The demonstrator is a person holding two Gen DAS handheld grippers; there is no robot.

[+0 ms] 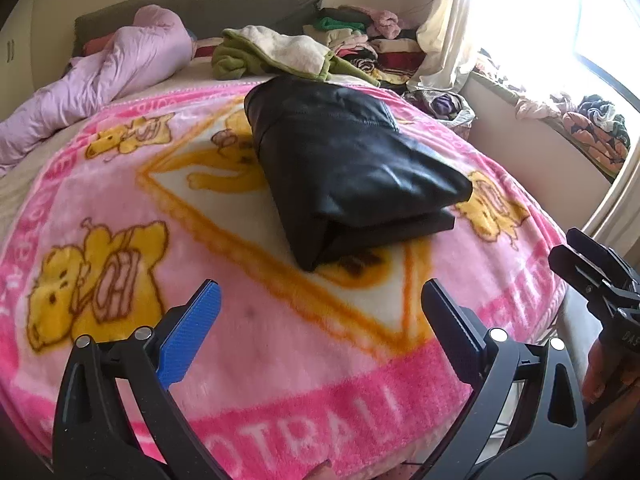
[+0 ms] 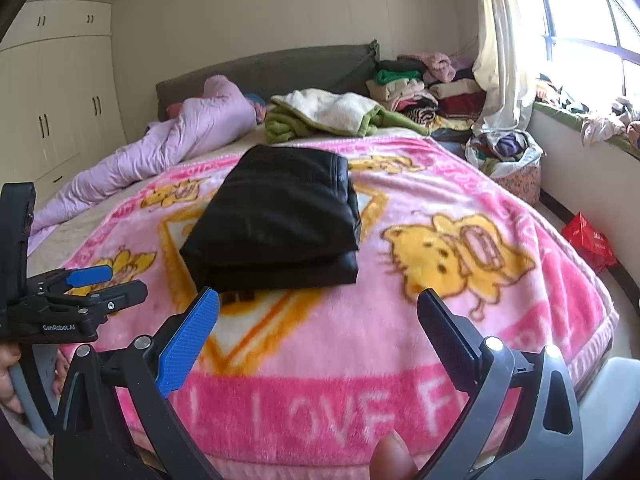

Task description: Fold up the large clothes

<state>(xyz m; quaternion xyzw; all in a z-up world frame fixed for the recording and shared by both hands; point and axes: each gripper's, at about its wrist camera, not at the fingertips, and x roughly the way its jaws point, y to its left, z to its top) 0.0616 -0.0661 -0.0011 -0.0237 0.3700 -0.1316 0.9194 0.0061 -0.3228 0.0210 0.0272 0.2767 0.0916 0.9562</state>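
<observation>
Writing first: the pink blanket point(image 2: 400, 208) carries big white letters along its near band, "I LOVE F" in the right wrist view and "OTBALL" in the left wrist view, with yellow cartoon bears printed around a white diamond. Smaller pink lettering runs along the blanket's border, too blurred to read. On the body of the left gripper point(image 2: 106, 286), seen from the right camera, a white label reads "GenRoboLAI", or something close to it. In the left wrist view the right gripper point(image 1: 562, 254) shows at the right edge with a few white letters, "DAS" perhaps, cut off by the frame.

Now the black garment point(image 1: 344, 168). It lies folded into a thick, stacked rectangle on the middle of the blanket, flat on the bed point(image 2: 256, 62), nothing touching it. Both grippers sit well short of it, near the foot of the bed, over the lettered band.

Left gripper point(image 1: 320, 312): fingers spread wide, one blue pad point(image 1: 192, 336) and one black, nothing between them. Right gripper point(image 2: 318, 320): the same, jaws apart and empty, the garment straight ahead and a little left of centre. A fingertip point(image 2: 394, 458) pokes in at the bottom edge.
</observation>
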